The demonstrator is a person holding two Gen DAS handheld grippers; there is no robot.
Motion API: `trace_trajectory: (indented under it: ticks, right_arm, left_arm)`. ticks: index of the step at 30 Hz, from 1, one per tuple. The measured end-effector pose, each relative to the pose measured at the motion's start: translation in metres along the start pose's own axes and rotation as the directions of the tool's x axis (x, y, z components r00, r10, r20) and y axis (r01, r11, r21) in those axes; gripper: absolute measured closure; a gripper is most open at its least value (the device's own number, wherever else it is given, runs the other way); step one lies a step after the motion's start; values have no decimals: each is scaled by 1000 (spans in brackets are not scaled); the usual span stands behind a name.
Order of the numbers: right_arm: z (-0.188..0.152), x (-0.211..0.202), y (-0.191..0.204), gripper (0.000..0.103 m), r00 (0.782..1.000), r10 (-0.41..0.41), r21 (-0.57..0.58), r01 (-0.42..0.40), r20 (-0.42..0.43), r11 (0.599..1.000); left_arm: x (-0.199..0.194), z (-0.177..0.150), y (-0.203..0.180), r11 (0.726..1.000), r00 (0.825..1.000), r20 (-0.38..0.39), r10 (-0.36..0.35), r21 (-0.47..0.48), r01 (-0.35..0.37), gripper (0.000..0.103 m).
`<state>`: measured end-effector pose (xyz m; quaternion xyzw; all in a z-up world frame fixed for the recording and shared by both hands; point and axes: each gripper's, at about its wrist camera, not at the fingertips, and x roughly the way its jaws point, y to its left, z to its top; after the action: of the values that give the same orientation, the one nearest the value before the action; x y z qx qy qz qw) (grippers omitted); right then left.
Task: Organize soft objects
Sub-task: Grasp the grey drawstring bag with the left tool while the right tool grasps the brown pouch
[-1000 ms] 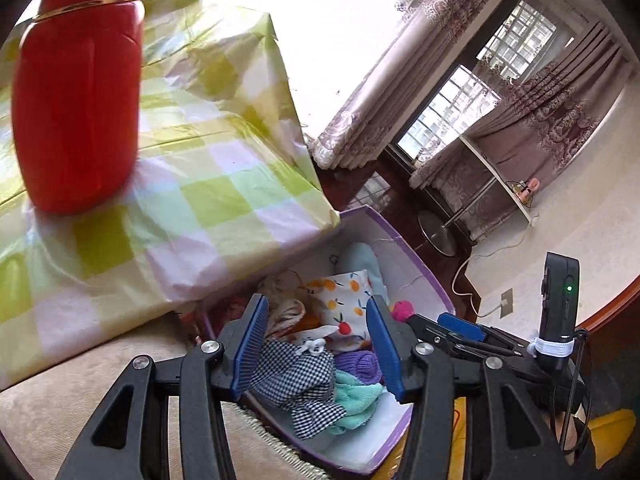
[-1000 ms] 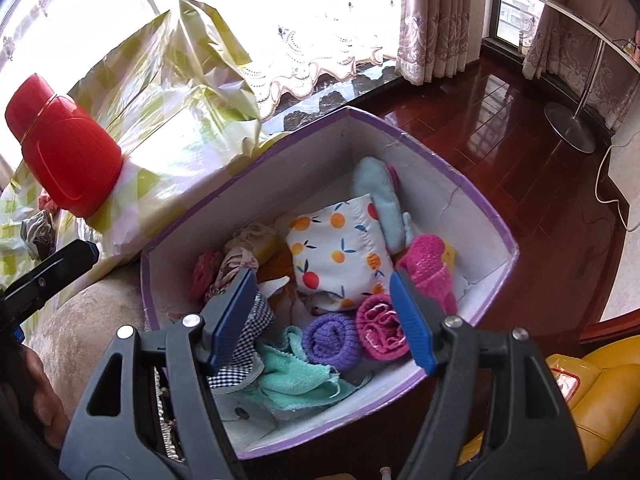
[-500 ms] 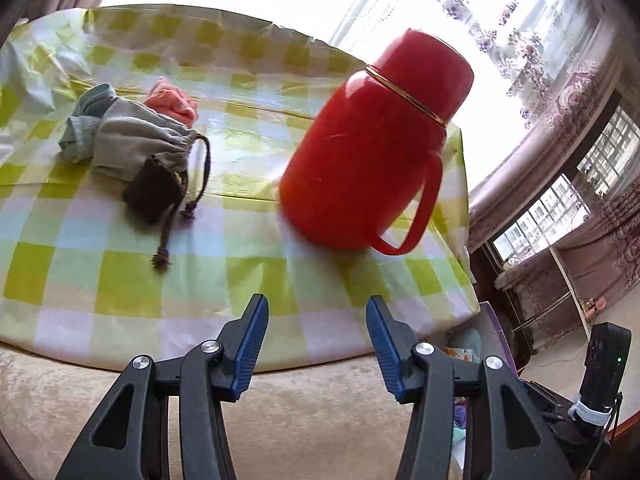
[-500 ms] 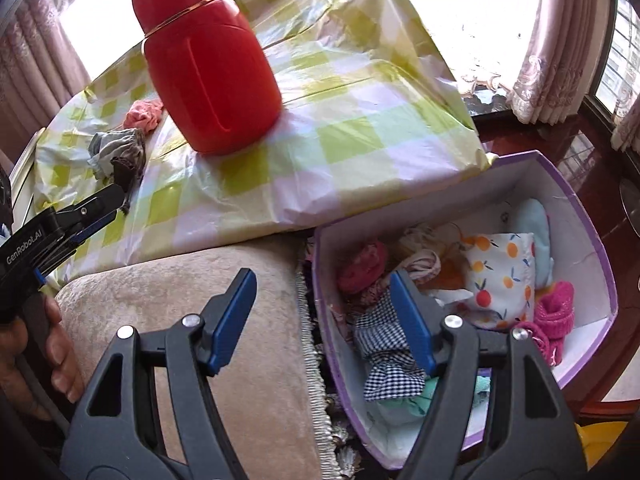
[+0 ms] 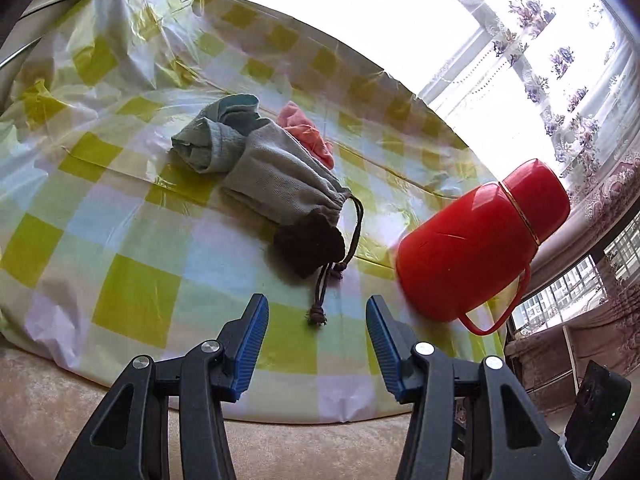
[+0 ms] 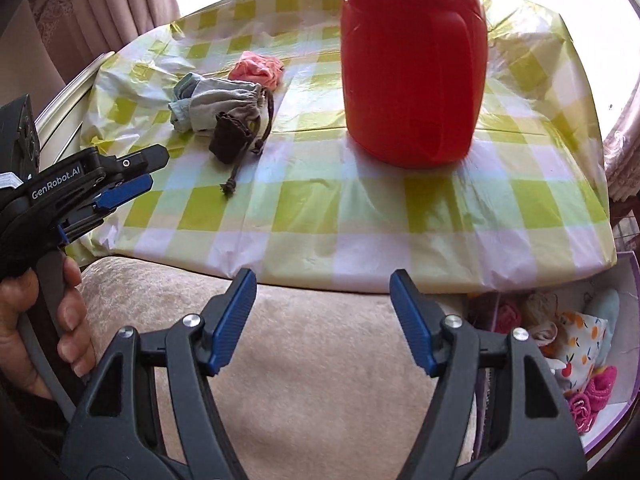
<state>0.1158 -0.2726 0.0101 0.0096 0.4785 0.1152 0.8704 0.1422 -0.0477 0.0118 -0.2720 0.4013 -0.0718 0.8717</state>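
My left hand-held gripper [image 5: 316,348] has its blue-padded jaws standing apart with nothing between them, poised above the near edge of the surface [image 5: 132,296], which wears a green, white and lilac checked plastic cloth. Just beyond the jaw tips lies the knotted end of a brown drawstring [image 5: 318,314], leading up to a grey drawstring pouch [image 5: 280,172] lying on its side. A small dark brown pouch [image 5: 310,246] sits against the grey pouch's gathered mouth. Tucked against the grey pouch's far end is a folded pale teal cloth [image 5: 212,140], and behind the grey pouch a crumpled coral-pink cloth [image 5: 308,132] peeks out, touching it. To the right of this cluster, apart from it, stands a red thermos jug [image 5: 476,240] with a gold band and a handle.

My right hand-held gripper [image 6: 322,322] is also open and empty, its jaws over a beige plush-covered edge [image 6: 320,360] in front of the checked cloth. From this side I see the left hand-held gripper at the left edge of the picture, gripped by a hand [image 6: 36,332], pointing toward the pouches. At lower right, below the edge of the surface, sits a purple-rimmed white box [image 6: 616,420] holding soft items: a fruit-print cloth [image 6: 580,344], pink rolled pieces [image 6: 592,394] and others I cannot make out.
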Motion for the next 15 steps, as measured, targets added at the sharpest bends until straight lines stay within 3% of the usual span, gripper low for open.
trace_trajectory:
  ticks: [10, 15]
  right_arm:
    - [36, 43, 50, 31, 1000, 15, -88, -13, 24, 996]
    - [52, 58, 73, 31, 998, -7, -155, 16, 61, 988]
  left_arm:
    - [18, 32, 38, 988, 999, 26, -37, -149, 41, 51]
    - [22, 42, 59, 970, 997, 54, -48, -235, 59, 42]
